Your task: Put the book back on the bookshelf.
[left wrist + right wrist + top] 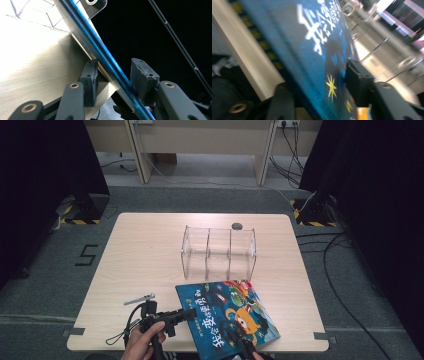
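A blue picture book (pixel 227 315) with cartoon figures and white lettering lies askew at the table's front edge. My left gripper (pixel 189 314) reaches in from the left and is shut on the book's left edge. In the left gripper view the thin blue edge (pixel 110 67) runs slantwise between the two pads, lifted off the wood. My right gripper (pixel 245 344) comes in at the book's near edge. In the right gripper view one pad (pixel 359 82) sits on the cover (pixel 312 50), and the other jaw is hidden beneath the book.
A clear acrylic rack (pixel 218 251) with three upright slots stands mid-table, just behind the book. A small dark round thing (pixel 236 225) lies behind it. Bare wooden tabletop (pixel 145 250) spreads to the left. Cables run over the floor at the right.
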The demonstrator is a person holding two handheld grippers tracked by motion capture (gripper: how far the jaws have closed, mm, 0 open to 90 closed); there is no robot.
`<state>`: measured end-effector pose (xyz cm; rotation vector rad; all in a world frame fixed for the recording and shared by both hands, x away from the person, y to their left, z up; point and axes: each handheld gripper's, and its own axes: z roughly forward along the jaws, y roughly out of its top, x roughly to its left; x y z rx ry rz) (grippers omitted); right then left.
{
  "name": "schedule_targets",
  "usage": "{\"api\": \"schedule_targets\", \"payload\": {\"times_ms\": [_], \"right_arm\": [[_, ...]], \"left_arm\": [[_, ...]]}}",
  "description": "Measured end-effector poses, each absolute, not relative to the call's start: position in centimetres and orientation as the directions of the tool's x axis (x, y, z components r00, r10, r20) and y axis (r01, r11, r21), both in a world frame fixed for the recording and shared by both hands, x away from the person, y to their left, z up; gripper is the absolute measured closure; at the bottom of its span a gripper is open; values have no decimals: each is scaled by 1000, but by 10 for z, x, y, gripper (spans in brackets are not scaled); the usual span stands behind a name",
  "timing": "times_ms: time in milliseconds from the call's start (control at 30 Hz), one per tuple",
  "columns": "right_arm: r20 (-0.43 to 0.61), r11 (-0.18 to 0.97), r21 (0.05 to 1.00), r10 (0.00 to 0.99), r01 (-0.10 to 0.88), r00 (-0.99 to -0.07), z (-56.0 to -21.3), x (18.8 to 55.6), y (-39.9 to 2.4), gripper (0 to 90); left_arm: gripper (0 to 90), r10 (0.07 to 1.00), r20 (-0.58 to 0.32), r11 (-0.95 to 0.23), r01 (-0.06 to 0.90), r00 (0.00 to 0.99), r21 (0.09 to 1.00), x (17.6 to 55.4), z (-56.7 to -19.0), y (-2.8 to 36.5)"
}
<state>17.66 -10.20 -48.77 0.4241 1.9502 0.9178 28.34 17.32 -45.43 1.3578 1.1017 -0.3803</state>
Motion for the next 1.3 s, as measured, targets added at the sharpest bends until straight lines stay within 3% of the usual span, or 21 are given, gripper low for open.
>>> {"api": "schedule_targets", "payload": {"times_ms": [100,200,300,567,767,1300], "right_arm": [[-668,713,691,567,-120,-482,-484,172,-101,690],[-675,709,692,570,-134,-470,-481,171,-103,710],[-652,677,724,608,-133,-453,-474,172,-108,743],[-547,572,814,692,-105,-472,-460,179,-123,747],[-512,527,842,716,-114,-474,-452,185,-136,765],[-411,401,908,803,-118,-433,-427,205,-175,819]], "left_arm": [[532,339,-790,246,763,510,598,283,-450,171],[500,322,-784,245,753,531,611,283,-447,171],[408,303,-774,232,745,556,626,282,-445,170],[325,272,-763,271,714,586,645,283,-439,174],[333,305,-753,317,683,583,658,286,-441,182],[357,423,-704,213,693,570,689,298,-463,183]]}}
